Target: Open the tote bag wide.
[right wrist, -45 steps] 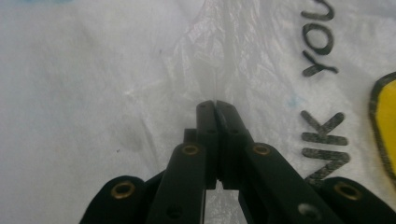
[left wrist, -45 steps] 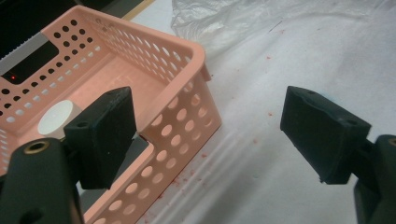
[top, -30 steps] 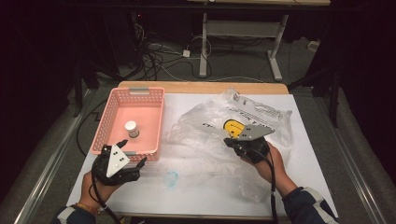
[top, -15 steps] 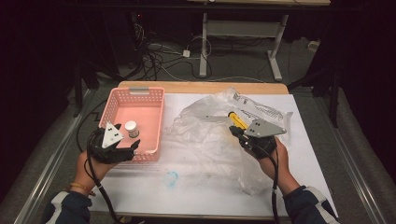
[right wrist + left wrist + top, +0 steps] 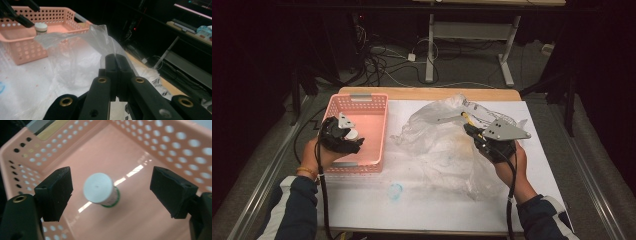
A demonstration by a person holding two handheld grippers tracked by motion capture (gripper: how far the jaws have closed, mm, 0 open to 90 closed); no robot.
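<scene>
Left gripper view: left tongs (image 5: 112,195) apart over bottle (image 5: 101,190); right tongs (image 5: 116,60) clamp bag (image 5: 75,50).

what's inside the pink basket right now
One small white-capped bottle stands upright on the floor of the pink basket, with the open left gripper poised around it. The gripper covers part of the floor in the high view.

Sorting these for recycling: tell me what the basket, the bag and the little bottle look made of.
Basket: glossy pink moulded plastic, perforated walls, floor reflecting light. Bag: thin clear plastic film, crinkled, see-through. Bottle: matte white cap, probably plastic; body unclear.
</scene>
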